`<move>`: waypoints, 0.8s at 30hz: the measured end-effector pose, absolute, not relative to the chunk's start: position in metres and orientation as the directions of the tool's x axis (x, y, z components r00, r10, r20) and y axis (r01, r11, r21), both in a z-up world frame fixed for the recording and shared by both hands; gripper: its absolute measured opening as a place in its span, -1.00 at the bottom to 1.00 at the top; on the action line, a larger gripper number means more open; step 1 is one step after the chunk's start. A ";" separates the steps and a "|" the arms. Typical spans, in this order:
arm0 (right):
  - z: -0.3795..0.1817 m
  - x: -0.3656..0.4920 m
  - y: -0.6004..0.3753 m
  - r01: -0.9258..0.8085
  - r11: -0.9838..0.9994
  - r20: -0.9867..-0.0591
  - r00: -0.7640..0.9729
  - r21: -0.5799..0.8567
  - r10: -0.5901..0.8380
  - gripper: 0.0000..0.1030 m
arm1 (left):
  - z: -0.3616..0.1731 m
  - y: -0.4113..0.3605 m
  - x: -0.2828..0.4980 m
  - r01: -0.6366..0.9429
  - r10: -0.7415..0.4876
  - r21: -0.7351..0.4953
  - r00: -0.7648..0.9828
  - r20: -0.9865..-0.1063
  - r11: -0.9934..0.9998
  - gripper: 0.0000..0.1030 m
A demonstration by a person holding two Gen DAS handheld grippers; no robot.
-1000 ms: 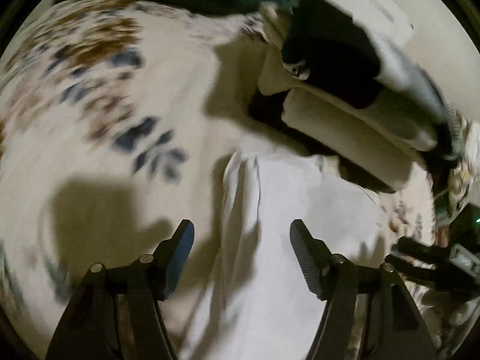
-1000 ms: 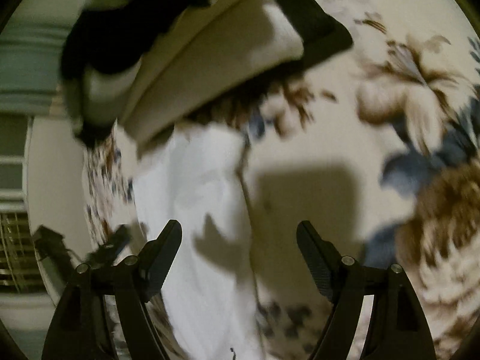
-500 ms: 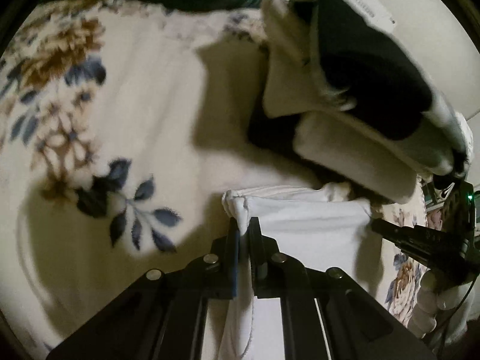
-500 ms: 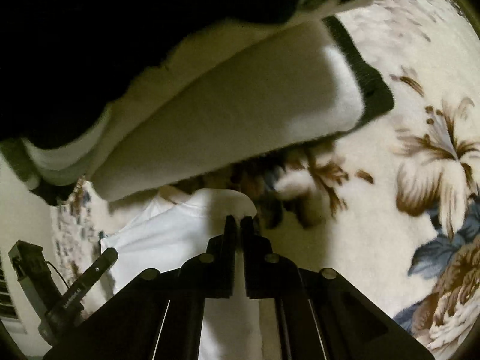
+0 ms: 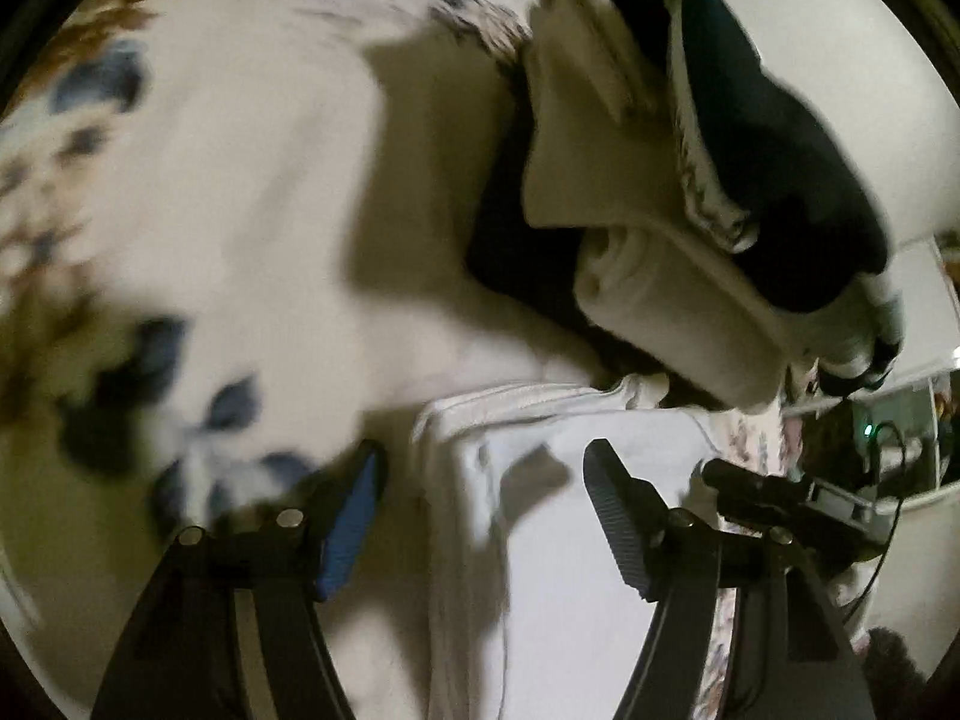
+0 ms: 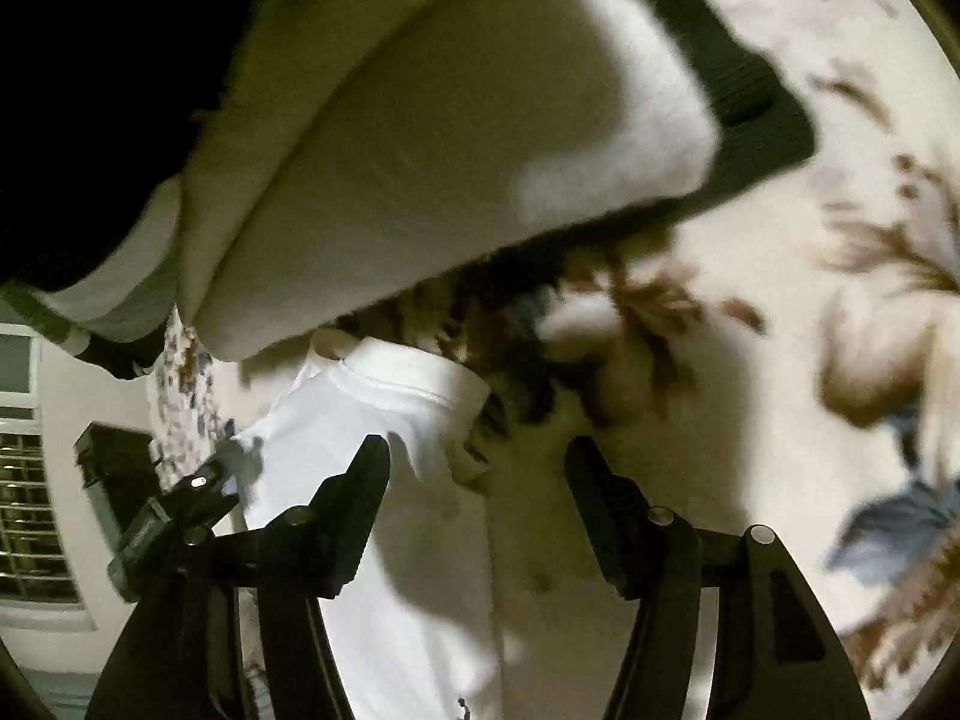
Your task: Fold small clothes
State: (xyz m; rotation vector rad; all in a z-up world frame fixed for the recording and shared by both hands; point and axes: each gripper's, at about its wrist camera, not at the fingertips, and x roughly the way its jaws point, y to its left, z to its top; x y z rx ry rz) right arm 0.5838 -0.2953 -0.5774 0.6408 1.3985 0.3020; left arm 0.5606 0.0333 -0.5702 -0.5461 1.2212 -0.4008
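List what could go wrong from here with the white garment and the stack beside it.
1. The white garment lies right against the stack of folded clothes, its collar end near or under the overhang; pulling it may topple the stack.
2. Both the left tool and the right tool are open, holding nothing, so the fold may spring back.
3. The floral blanket looks soft; a low grasp might pinch it too.

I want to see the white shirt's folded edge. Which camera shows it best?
The right wrist view: the white shirt looks sharp there, its stitched hem crisp ahead of the open right claw. The left wrist view shows the same shirt, but blurrier and shadowed.
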 end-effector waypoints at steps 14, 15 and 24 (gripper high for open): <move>-0.574 0.595 -0.249 0.062 0.771 -0.760 0.235 0.633 0.605 -0.82 | -0.536 0.011 0.566 0.160 -0.532 -0.511 0.366 -0.764 0.844 -0.86; -0.570 0.590 -0.245 0.051 0.772 -0.758 0.245 0.633 0.605 -0.83 | -0.527 0.015 0.560 0.172 -0.534 -0.510 0.381 -0.755 0.843 -0.86; -0.503 0.541 -0.238 -0.050 0.739 -0.687 0.330 0.672 0.647 -0.84 | -0.464 0.021 0.495 0.236 -0.563 -0.517 0.468 -0.682 0.823 -0.86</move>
